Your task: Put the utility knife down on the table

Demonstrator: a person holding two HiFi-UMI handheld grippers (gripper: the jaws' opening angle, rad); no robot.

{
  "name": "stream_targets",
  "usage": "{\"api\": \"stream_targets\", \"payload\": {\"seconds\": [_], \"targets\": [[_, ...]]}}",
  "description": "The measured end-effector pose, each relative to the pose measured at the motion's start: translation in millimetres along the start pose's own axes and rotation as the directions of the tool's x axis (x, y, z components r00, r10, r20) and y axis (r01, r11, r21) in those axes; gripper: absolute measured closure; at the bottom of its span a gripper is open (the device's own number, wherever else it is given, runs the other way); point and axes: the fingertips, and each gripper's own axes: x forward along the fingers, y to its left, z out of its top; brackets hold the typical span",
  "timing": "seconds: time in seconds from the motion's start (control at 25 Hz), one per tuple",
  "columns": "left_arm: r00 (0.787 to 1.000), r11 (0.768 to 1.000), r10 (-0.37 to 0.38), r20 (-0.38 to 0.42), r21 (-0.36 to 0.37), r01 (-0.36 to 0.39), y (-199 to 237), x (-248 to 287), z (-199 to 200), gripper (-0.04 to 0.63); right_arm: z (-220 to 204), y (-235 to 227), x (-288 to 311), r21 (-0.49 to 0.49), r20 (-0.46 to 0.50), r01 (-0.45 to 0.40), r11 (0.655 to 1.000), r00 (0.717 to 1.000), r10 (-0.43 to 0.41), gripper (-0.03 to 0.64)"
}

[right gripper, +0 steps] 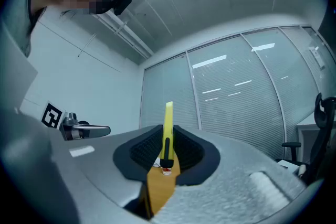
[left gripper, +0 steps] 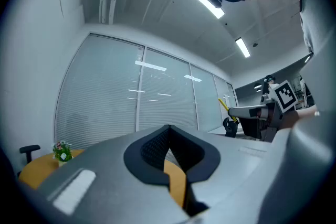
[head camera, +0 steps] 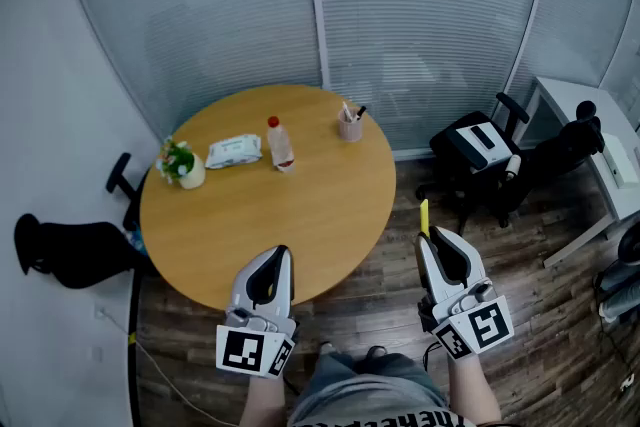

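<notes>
Right gripper: jaws clamped on the utility knife. The yellow body stands between the black pads and projects past the fingertips, with the dark slider sitting at pad level. In the head view the knife is off the table, just beside its right edge and over the wood-plank floor — not touching the tabletop.

Left gripper: jaws pressed together at the tips, nothing between them. It hangs over the near edge of the table.

On the far half of the round wooden table, left to right:
- small potted plant
- white wipes packet — label too small to read
- clear bottle with a red cap
- cup with pens standing in it

Writing: the marker cubes carry black-and-white square patterns only, no lettering. Print on the person's shirt is cut off by the lower frame edge and not legible. A black office chair stands right of the table.
</notes>
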Motion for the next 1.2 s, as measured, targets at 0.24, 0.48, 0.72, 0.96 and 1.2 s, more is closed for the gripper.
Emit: {"api": "stream_targets", "payload": {"seconds": [0.24,0.48,0.72,0.96,1.2], "targets": [[1.0,1.0,-0.01,0.002,-0.002,0.01,7.7,5.2,0.7,0.586,-2.1,4.1,10.1,0.0,-0.004,-0.001,1.0,1.0,0.001,0.555],[1.0,1.0,-0.015,0.004,-0.01,0.015,20.4,7.9,-3.3,0.586,-7.9,9.5,21.5,-0.003,-0.012,0.003,1.0,1.0,-0.003,0.554],[1.0,1.0,-0.021,0.008,-0.015,0.021,37.7,12.8,-6.6,0.586,-15.3,10.9,36.3,0.036,-0.006,0.02,0.999,1.0,-0.02,0.554],[0.999,0.999,-0.041,0.01,-0.017,0.041,57.6,20.4,-9.8,0.586,-25.5,18.6,58.2,0.052,-0.01,0.024,0.998,1.0,-0.023,0.554],[0.998,0.998,-0.055,0.008,-0.017,0.055,84.0,23.5,-14.9,0.586,-34.8,32.2,82.1,0.058,-0.006,0.034,0.998,0.999,-0.034,0.554]]}}
